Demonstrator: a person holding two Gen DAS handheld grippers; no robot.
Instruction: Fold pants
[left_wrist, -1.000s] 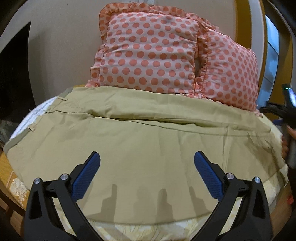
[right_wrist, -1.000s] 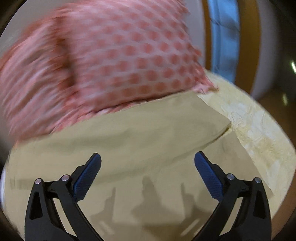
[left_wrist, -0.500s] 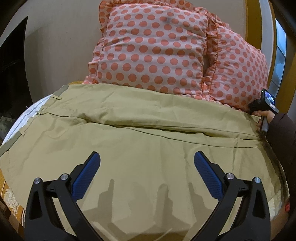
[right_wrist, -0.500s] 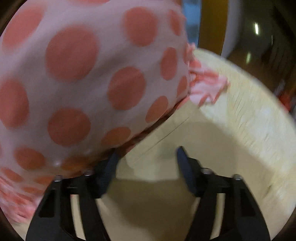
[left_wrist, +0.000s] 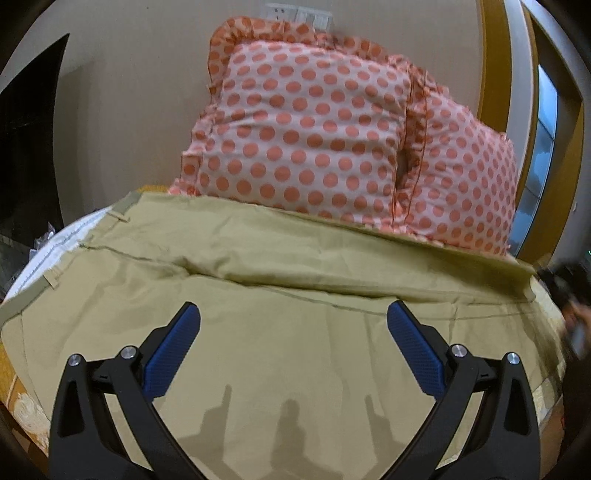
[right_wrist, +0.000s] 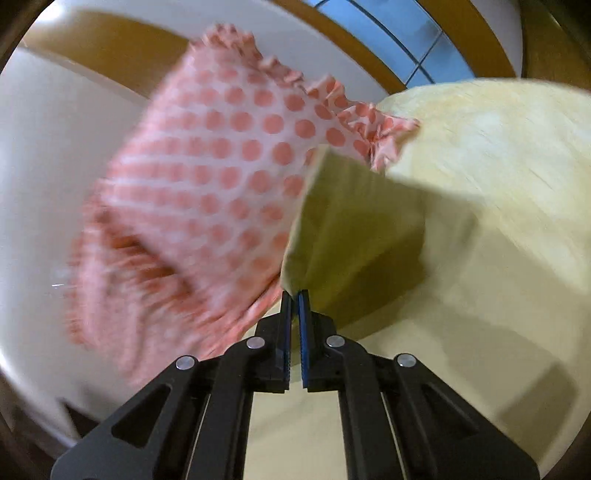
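Note:
Khaki pants (left_wrist: 295, 295) lie spread across the bed, waistband at the left, leg ends at the right. My left gripper (left_wrist: 293, 325) is open and empty, hovering over the middle of the pants. My right gripper (right_wrist: 294, 295) is shut on the hem corner of the pants (right_wrist: 347, 221) and holds it lifted off the bed, next to the pillow. In the left wrist view the right hand shows blurred at the far right edge (left_wrist: 572, 295), with the far leg edge raised there.
Two pink pillows with orange dots (left_wrist: 314, 140) lean against the wall behind the pants; one also shows in the right wrist view (right_wrist: 207, 192). A cream bedspread (right_wrist: 498, 184) covers the bed. A window with a yellow frame (left_wrist: 543, 140) is at the right.
My right gripper closed on the pants' hem corner by the pillow and lifted it. The left gripper stayed open over the pants, shifting only slightly.

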